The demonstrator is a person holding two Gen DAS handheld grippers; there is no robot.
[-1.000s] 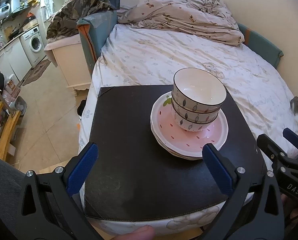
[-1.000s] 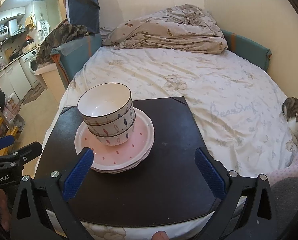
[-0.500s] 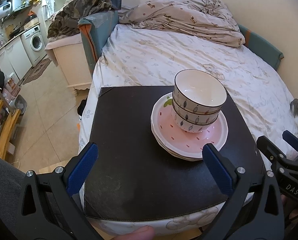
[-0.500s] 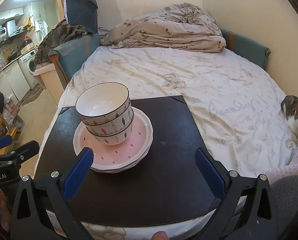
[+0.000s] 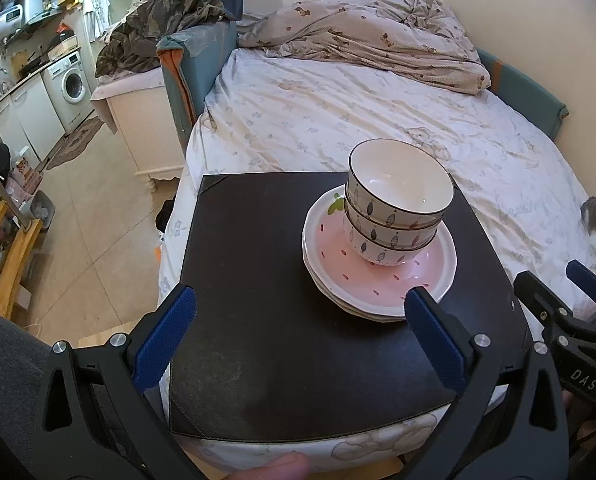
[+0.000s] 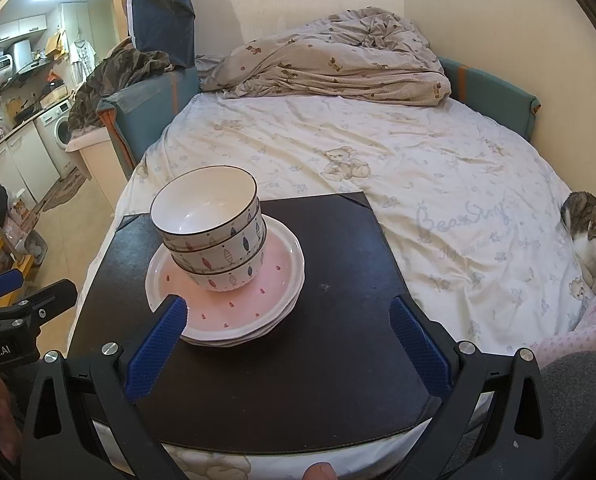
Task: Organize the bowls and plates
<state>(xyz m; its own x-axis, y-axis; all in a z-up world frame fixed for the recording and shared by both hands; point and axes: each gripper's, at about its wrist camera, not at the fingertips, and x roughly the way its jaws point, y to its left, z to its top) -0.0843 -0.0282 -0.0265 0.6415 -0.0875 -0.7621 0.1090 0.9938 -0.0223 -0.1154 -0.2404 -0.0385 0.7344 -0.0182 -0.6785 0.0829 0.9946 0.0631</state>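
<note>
Bowls (image 5: 398, 208) nested on plates (image 5: 382, 284) | left gripper (image 5: 298, 312) released | right gripper (image 6: 285, 320) released

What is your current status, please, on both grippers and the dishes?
Left gripper open, empty. Right gripper open, empty. Bowls nested on stacked plates, on black mat. Cat at bed's edge, clear of stack.
</note>
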